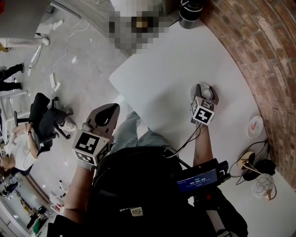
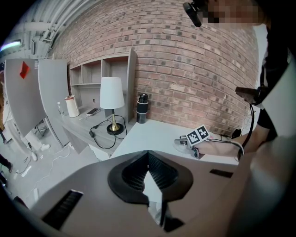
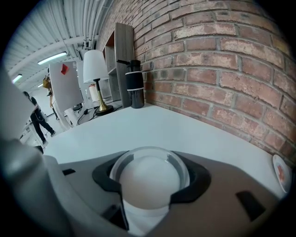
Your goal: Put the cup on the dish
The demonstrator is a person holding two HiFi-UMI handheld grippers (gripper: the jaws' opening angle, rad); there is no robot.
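Observation:
My right gripper [image 1: 205, 90] is low over the white table [image 1: 162, 78], toward its right side, shut on a cup [image 1: 207, 94]. In the right gripper view the cup [image 3: 150, 178] fills the space between the jaws, white with a clear rim. The dish [image 1: 255, 126], small and white with a red mark, lies on the table near the brick wall, to the right of the cup and nearer to me; it also shows at that view's right edge, the dish [image 3: 280, 172]. My left gripper [image 1: 107, 111] hangs off the table's left edge over the floor, shut and holding nothing.
A black tumbler [image 1: 189, 11] stands at the table's far end by the brick wall. A gold lamp base [image 1: 247, 159], cables and a wire-patterned glass [image 1: 263, 186] sit near the dish at the near right. A seated person [image 1: 23, 143] is on the floor side at left.

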